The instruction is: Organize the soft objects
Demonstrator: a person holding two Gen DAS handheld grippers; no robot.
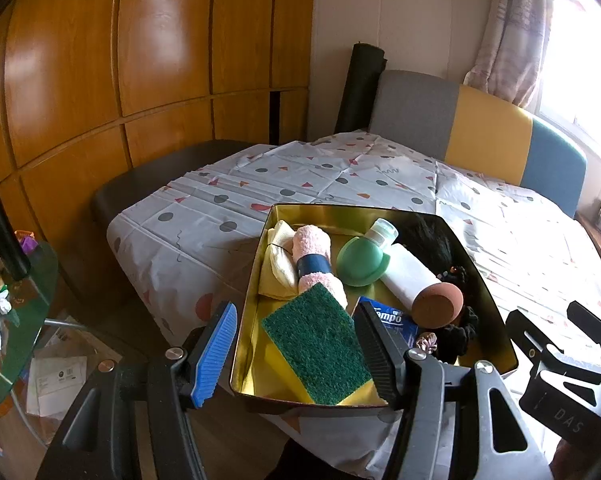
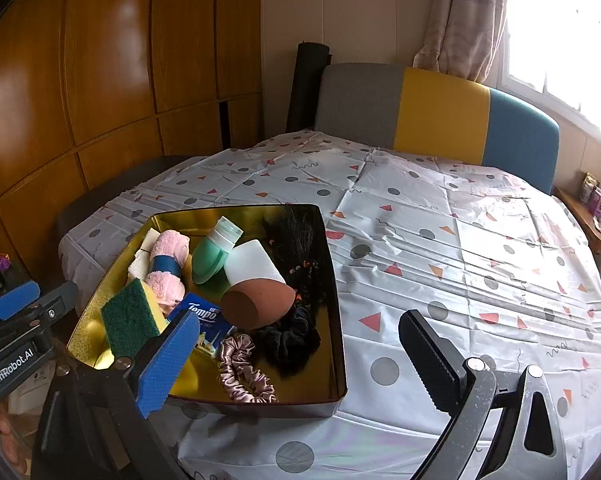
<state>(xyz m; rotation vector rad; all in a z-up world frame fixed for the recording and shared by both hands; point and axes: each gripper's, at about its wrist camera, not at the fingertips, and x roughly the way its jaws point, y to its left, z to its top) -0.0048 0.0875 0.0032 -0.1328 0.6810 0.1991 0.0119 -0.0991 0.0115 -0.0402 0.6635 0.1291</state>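
Both grippers hang wide open and empty at the near edge of the gold tin (image 1: 496, 312): the left gripper (image 1: 296, 352) over the green-and-yellow sponge (image 1: 320, 352), the right gripper (image 2: 296, 364) beside the tin's right wall.

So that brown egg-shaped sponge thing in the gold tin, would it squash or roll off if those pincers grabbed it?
The brown egg-shaped sponge looks like matte foam, so it would probably squash and feel light. Its rounded body leans on the white bottle, so a nudge would likely roll it, though the gold tin should contain it. The right gripper is open.
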